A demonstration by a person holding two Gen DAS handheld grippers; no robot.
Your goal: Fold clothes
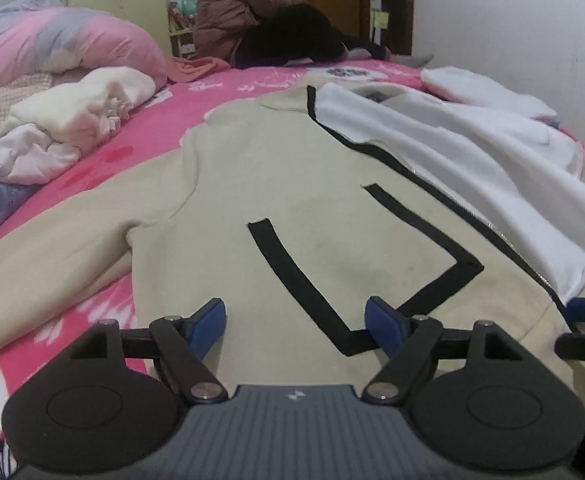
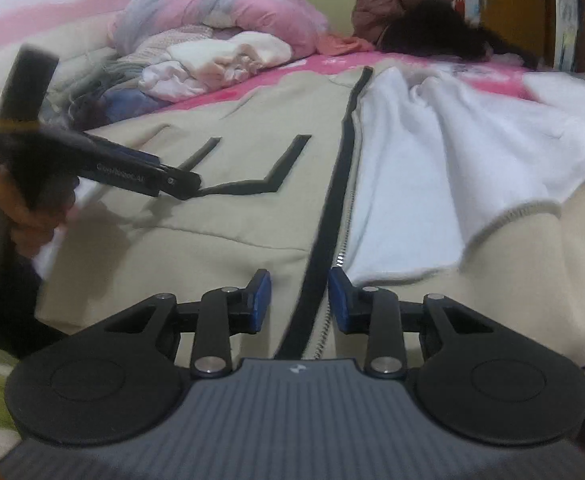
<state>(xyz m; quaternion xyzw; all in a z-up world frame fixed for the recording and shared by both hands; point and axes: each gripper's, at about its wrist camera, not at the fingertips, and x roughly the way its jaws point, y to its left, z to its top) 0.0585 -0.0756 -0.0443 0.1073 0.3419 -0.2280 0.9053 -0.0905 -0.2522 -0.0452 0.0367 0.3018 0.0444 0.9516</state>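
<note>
Left gripper [image 1: 295,322] jaws wide apart, nothing between the blue pads [image 1: 211,322], hovering low over the left front panel of the jacket [image 1: 252,168], straddling the corner of the black angular stripe [image 1: 304,280]. Right gripper [image 2: 299,295] jaws at a narrow gap, pads either side of the black zipper placket [image 2: 332,196] near the hem; can't confirm pad contact, cloth looks ungripped. Bed [image 1: 220,92] with a pink floral sheet carries everything. Beige jacket lies spread front-up across the middle of the bed, hem toward the cameras, one front panel thrown open so the white fleece lining [image 1: 472,168] shows on the right. Left sleeve runs out toward the left edge of the left wrist view. Pink-and-grey duvet [image 1: 60,44] bunched at the far left. Pile of white and cream clothes [image 1: 72,128] just in front of it, apart from the jacket. Person in a padded pink coat [image 1: 244,4] at the far edge of the bed. In the right wrist view, a hand [image 2: 32,216] holds the left gripper's handle, blurred.
</note>
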